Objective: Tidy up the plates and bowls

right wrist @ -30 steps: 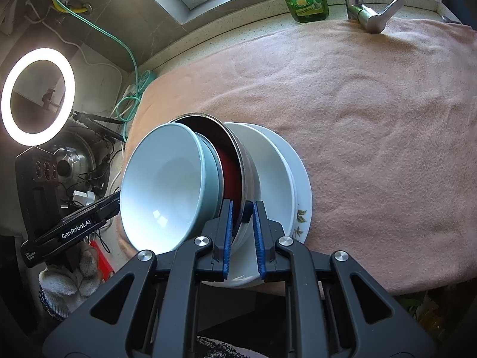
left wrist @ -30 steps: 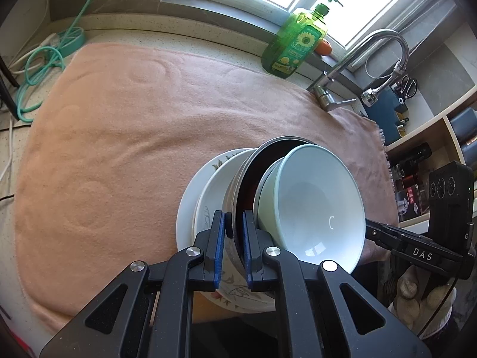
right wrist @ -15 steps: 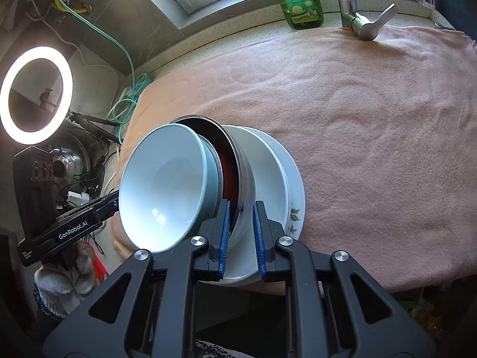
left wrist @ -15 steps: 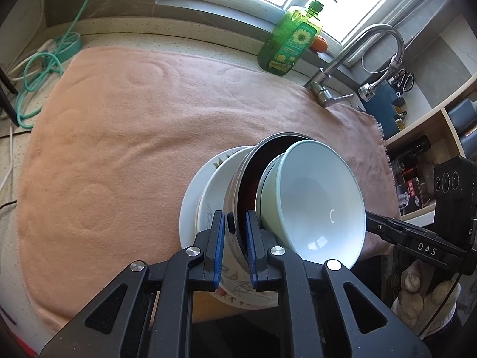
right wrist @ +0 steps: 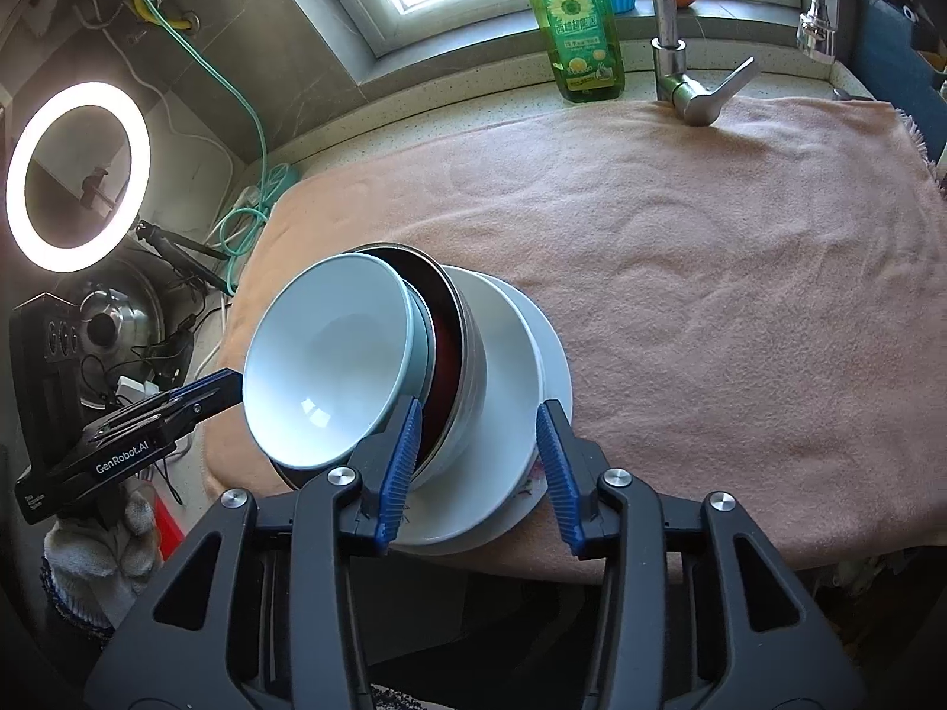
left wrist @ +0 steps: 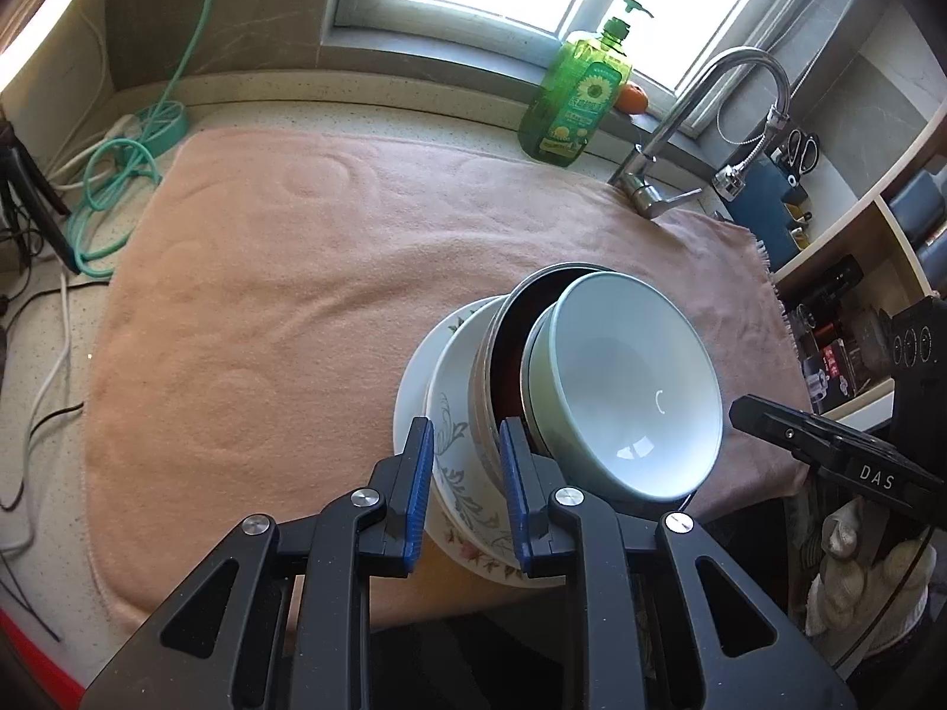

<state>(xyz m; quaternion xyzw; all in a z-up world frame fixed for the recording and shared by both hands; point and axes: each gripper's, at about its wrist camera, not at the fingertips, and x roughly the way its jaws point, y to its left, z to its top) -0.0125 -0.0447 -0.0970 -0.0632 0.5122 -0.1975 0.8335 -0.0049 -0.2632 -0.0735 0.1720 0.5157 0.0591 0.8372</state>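
Left claw (left wrist: 464,488) is opening, its pads astride the rims of the floral plate (left wrist: 453,455) and steel bowl (left wrist: 486,390); the pale bowl (left wrist: 627,390) hides the stack's far side. Towel (left wrist: 284,307) lies open beyond.

Right claw (right wrist: 479,467) is opening wide around the same stack at the towel's near edge; its fingers cover the plate's (right wrist: 550,367) front rim.
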